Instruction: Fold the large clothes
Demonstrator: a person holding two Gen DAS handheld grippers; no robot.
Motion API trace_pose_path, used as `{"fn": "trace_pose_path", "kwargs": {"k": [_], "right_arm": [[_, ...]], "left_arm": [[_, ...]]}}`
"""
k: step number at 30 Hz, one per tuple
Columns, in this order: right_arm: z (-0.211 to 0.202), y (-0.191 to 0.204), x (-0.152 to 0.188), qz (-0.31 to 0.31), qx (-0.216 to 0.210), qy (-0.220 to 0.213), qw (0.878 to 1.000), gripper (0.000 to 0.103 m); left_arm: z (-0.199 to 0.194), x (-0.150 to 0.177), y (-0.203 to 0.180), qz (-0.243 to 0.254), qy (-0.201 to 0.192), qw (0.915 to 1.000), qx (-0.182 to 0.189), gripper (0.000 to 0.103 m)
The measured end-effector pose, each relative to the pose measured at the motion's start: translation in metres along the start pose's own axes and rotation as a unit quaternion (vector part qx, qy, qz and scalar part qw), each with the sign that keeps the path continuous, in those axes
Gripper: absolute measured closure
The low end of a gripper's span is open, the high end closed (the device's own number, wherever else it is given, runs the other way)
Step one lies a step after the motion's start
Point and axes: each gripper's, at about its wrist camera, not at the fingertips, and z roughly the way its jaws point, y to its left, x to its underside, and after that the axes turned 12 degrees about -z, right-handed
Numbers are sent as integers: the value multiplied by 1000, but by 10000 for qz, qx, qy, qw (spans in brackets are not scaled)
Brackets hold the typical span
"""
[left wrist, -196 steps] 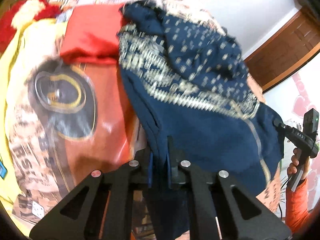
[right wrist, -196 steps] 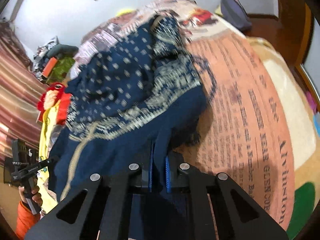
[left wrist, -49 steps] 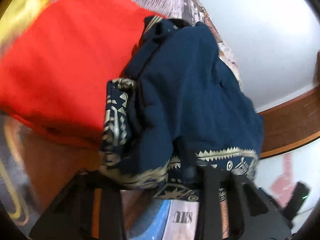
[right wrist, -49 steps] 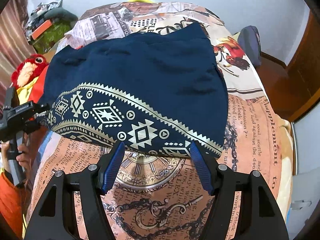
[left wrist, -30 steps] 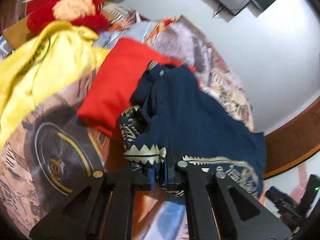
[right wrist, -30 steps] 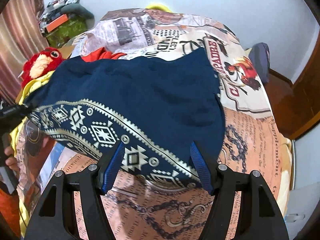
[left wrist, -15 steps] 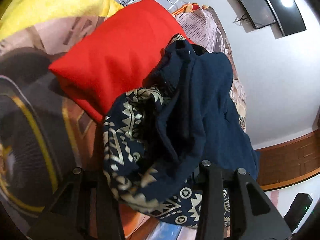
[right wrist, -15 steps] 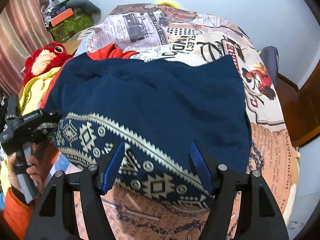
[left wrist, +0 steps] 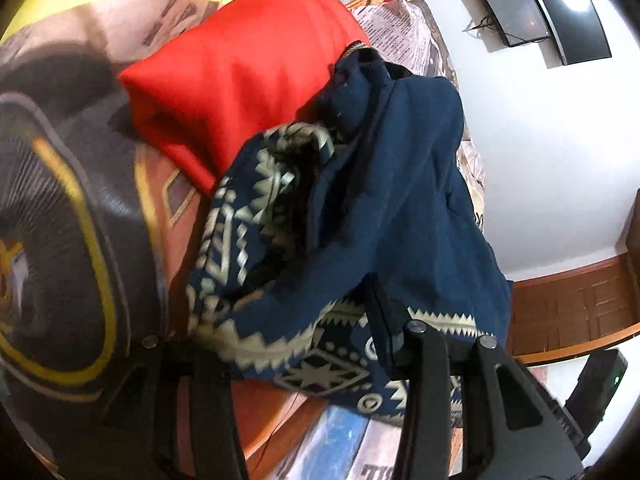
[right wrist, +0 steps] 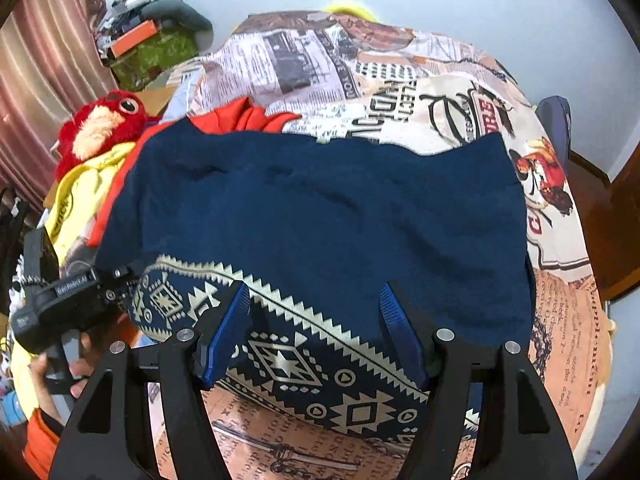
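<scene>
A navy blue garment (right wrist: 328, 216) with a cream patterned border lies folded on the printed bedspread (right wrist: 360, 64). My right gripper (right wrist: 316, 332) is open, its blue pads astride the garment's near patterned edge, holding nothing. My left gripper (left wrist: 288, 344) is open at the garment's left end, where the cloth (left wrist: 360, 216) bunches between and over its fingers. The left gripper also shows in the right wrist view (right wrist: 72, 296), at the garment's left corner.
A folded red garment (left wrist: 248, 72) lies against the navy one on the left. A yellow garment (right wrist: 76, 200) and a red plush toy (right wrist: 100, 128) lie beyond it. Clutter is piled at the back left (right wrist: 152, 32). A wooden door (left wrist: 568, 304) stands at the right.
Both grippers held the garment shut 6.5 s ago. The right one let go as the garment was laid down folded. The left gripper opened within the last second and pushed closer into the bunched end.
</scene>
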Motion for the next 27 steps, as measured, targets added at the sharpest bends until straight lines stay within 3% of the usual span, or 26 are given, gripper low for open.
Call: {"fn": "trace_pose_path", "kwargs": {"k": [2,4,9,14,17,19,22,24,27], "right_arm": [[1,-1,1,11,2,26,10000,39],[3,-4,0,-21,74,66,9999,39],[9,-13,-9,89,144,102,9998,39],[30,-14,-8,487,-232,178,9984,38],[47,-6,1,526,-360,245,9977,30],[43,0,1,295,-300,215,9989,30],[25,-17,3,395,-705,256,9964,32],[5,-41,14,825,-852,-14,9929,32],[-24,-80,37,1366,-560,-450,9880,32]], "left_arm": [[-4,-7,-11,207,-332,9990,-206,71],[-9,-11,-22,420,-599,9968,-320,91],[-37,-1,-65,1128,-1195,9852,-480,98],[-74,21,-127,1824,-1544,9710,-4,99],[-77,40,-179,2356,-1410,9609,365,99],[-72,62,-205,2714,-1376,9518,383,99],[-60,100,-251,3406,-1313,9302,384,99],[-52,123,-273,3735,-1177,9190,463,99],[-31,162,-297,4049,-816,9090,564,99]]}}
